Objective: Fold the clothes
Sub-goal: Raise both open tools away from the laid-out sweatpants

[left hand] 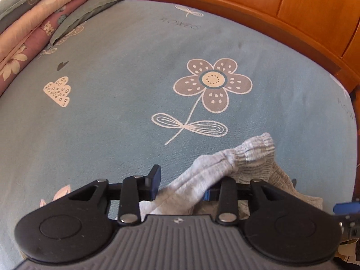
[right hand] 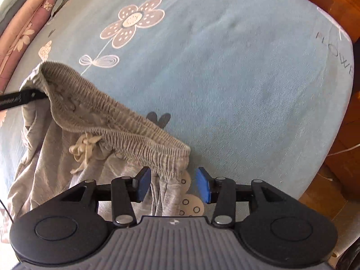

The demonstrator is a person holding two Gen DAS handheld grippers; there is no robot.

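"FLOWERS" reads upside down on the blue bed sheet (left hand: pixel 126 51) at twelve o'clock in the left wrist view; the right wrist view catches only "FLOWE" at three o'clock. The left gripper (left hand: pixel 180 185) has its jaws partly open, the grey shorts (right hand: pixel 94 121) draped between them and over one finger. The right gripper (right hand: pixel 173 185) has its jaws partly open, pads clear of the waistband corner. Only the right view shows the drawstring bow (right hand: pixel 84 151). Folded bedding (left hand: pixel 33 27) sits at ten o'clock.

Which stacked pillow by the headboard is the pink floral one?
The third layer down of the pillow stack: mauve-pink with cream flowers, under the plain cream pillow, above the grey-green one.
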